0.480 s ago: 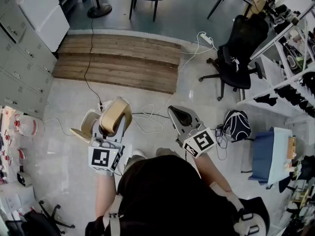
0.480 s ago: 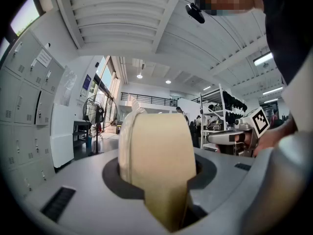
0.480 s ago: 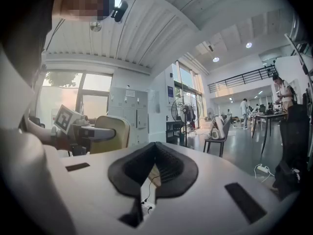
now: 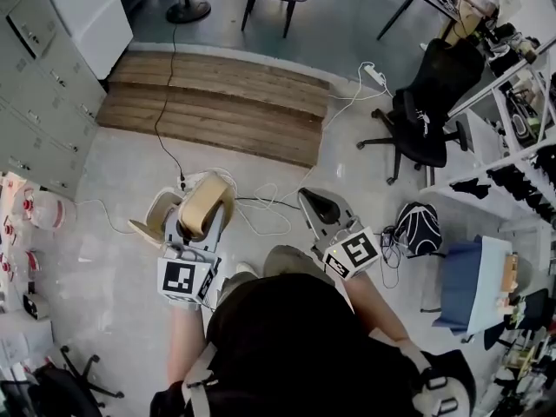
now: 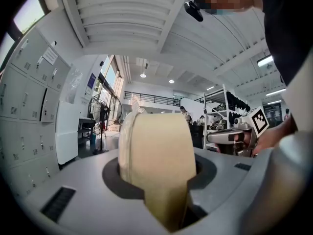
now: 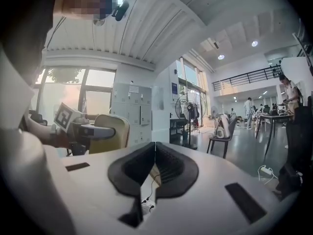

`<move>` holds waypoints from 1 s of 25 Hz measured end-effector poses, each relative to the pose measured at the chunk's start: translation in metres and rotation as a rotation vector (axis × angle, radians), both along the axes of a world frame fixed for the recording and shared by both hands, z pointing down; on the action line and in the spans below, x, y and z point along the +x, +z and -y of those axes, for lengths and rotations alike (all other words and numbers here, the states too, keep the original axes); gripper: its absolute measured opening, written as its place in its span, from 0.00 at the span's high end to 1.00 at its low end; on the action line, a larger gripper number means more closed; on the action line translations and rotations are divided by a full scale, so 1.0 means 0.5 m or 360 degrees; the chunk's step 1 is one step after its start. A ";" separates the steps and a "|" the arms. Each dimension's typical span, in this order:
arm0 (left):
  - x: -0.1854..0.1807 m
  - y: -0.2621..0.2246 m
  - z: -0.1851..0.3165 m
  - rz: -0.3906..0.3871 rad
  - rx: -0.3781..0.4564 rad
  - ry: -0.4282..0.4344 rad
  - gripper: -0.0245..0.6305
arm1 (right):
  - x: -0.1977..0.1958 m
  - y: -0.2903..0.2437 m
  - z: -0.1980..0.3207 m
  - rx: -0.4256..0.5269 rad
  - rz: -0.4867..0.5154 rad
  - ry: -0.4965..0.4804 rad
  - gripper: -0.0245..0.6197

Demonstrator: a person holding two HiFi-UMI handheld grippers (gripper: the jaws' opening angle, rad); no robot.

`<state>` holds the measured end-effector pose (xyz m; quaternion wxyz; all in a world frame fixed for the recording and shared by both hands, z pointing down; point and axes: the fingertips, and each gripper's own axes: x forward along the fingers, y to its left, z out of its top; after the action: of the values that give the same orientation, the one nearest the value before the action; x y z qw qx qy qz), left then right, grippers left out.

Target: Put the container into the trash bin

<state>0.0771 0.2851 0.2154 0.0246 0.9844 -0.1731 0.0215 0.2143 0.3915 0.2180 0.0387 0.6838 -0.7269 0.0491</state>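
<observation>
Left gripper [image 4: 200, 226] is clamped on the container [image 4: 207, 201], a beige clamshell box. In the left gripper view it fills the gap btw the jaws, pinched by one edge, and the head view shows one half of it hanging open to the left. It's held out level in front of me, above the floor, touching nothing but the jaws.

Right gripper [image 4: 316, 203] has its jaws together w/ nothing btw them. Thru the slit in the right gripper view I only see a white cable and power strip [image 4: 186, 182] on the floor. It hangs just beside the left one, idle.

Progress, as I judge it: pickup is done and the grip looks secure enough. Carry and drop are left. I can't pick out a trash bin for sure in any view. Ahead are the wooden platform [image 4: 217, 102], lockers [image 4: 39, 111] on the left, and an office chair [image 4: 426, 124] and shelving on the right. So roughly the first half is done. What's left is to find the bin, bring the container over its opening, open the left jaws and let it fall in.
</observation>
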 end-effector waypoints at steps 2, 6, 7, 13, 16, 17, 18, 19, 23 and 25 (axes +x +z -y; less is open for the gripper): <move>-0.002 0.008 0.010 0.0007 -0.0015 -0.0018 0.69 | 0.005 0.006 0.008 0.0001 0.0027 -0.0007 0.94; 0.009 0.015 0.041 0.0025 -0.0036 -0.0051 0.69 | 0.030 0.029 0.040 -0.0029 0.0080 -0.0002 0.94; 0.013 0.019 0.054 0.0029 -0.0036 -0.0062 0.69 | 0.038 0.034 0.051 -0.0034 0.0089 -0.0005 0.94; 0.081 0.029 0.155 0.0060 -0.0009 -0.0115 0.69 | 0.128 0.061 0.151 -0.0036 0.0161 -0.0031 0.94; 0.131 0.022 0.214 0.0071 0.0005 -0.0129 0.69 | 0.180 0.062 0.216 -0.0037 0.0215 -0.0053 0.94; 0.150 0.020 0.231 0.0078 0.0010 -0.0130 0.69 | 0.198 0.060 0.235 -0.0034 0.0220 -0.0065 0.94; 0.171 0.019 0.248 0.0087 0.0013 -0.0133 0.69 | 0.218 0.060 0.254 -0.0030 0.0220 -0.0078 0.94; 0.193 0.019 0.264 0.0097 0.0012 -0.0141 0.69 | 0.240 0.060 0.273 -0.0028 0.0218 -0.0090 0.94; 0.289 0.015 0.322 0.0089 -0.0006 -0.0178 0.69 | 0.333 0.058 0.339 -0.0030 0.0227 -0.0142 0.94; 0.337 0.016 0.344 0.0108 -0.0006 -0.0187 0.69 | 0.376 0.057 0.369 -0.0030 0.0237 -0.0170 0.94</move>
<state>0.2458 0.1129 0.2232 0.0218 0.9712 -0.2312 0.0538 0.4022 0.2070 0.2467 -0.0063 0.6381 -0.7628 0.1045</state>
